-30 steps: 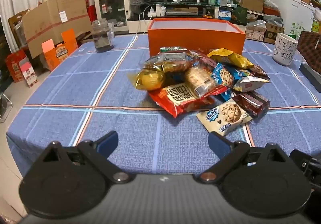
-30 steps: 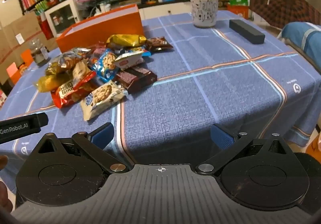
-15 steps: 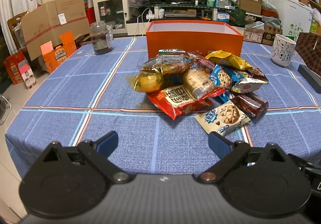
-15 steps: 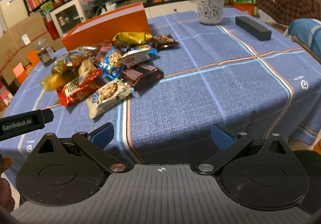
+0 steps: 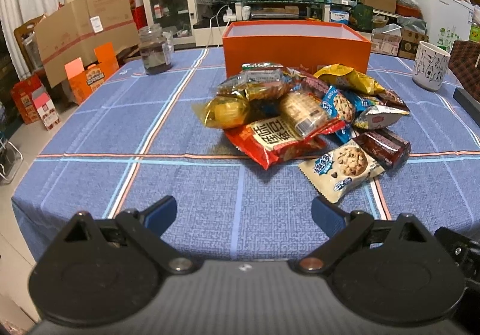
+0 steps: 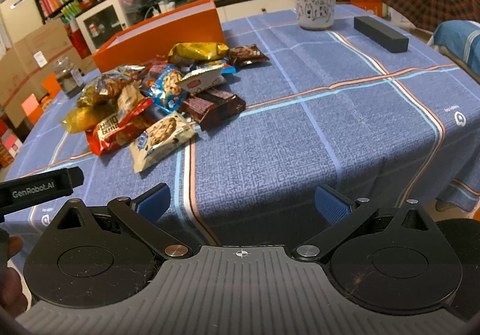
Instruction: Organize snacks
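1. Crinkly foil and plastic snack packets (image 5: 300,119) lie heaped mid-desk, just before a rigid orange box (image 5: 295,48).
2. Woven blue checked cloth (image 6: 315,131) covers the desk.
3. Left claw (image 5: 243,212) and right claw (image 6: 242,203) hover released, empty.
4. Cluttered living room behind.

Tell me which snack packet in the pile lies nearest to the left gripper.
The cream cookie packet with a chocolate-chip cookie picture. It lies flat at the front edge of the pile, ahead of the open left gripper; the red packet lies farther back.
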`<state>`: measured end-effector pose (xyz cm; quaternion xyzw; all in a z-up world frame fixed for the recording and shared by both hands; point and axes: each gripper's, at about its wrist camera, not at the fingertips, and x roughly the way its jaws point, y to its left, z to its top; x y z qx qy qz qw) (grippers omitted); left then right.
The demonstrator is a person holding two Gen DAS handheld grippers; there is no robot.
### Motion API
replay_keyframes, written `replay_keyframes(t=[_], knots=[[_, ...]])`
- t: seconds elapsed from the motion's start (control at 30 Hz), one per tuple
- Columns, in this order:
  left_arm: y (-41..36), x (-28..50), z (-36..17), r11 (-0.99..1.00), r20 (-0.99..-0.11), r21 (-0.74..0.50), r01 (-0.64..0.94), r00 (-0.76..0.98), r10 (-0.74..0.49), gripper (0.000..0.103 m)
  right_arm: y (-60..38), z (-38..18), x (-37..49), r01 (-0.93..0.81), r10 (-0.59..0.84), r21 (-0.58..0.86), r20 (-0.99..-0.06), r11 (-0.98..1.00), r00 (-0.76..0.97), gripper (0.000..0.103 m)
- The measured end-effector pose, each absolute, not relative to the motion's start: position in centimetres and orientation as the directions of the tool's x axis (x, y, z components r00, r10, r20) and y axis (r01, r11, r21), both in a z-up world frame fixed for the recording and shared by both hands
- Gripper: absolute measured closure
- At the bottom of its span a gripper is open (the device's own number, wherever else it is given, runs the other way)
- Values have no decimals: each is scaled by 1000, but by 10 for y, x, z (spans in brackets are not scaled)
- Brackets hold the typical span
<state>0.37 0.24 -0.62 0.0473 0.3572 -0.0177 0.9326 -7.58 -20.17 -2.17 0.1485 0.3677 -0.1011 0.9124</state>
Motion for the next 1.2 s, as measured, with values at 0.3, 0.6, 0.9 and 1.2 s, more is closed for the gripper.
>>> replay_keyframes(t=[0.3,0.6,0.9,1.2], knots=[[1,3,-7,994,-670,74,85,742,-13,7,-200,-22,-76,283,-70,197,-695,939,716,7],[2,4,-8,994,-670,69,83,742,-16,7,-199,-19,-77,276,-74,192,-683,942,726,7],[2,5,-8,994,-670,65,85,742,-19,7,-199,-20,-77,271,-67,196,-685,942,725,7],[-1,8,-8,992,-672,83,92,741,-12,7,-195,-17,-80,257,-49,211,-676,943,735,7]])
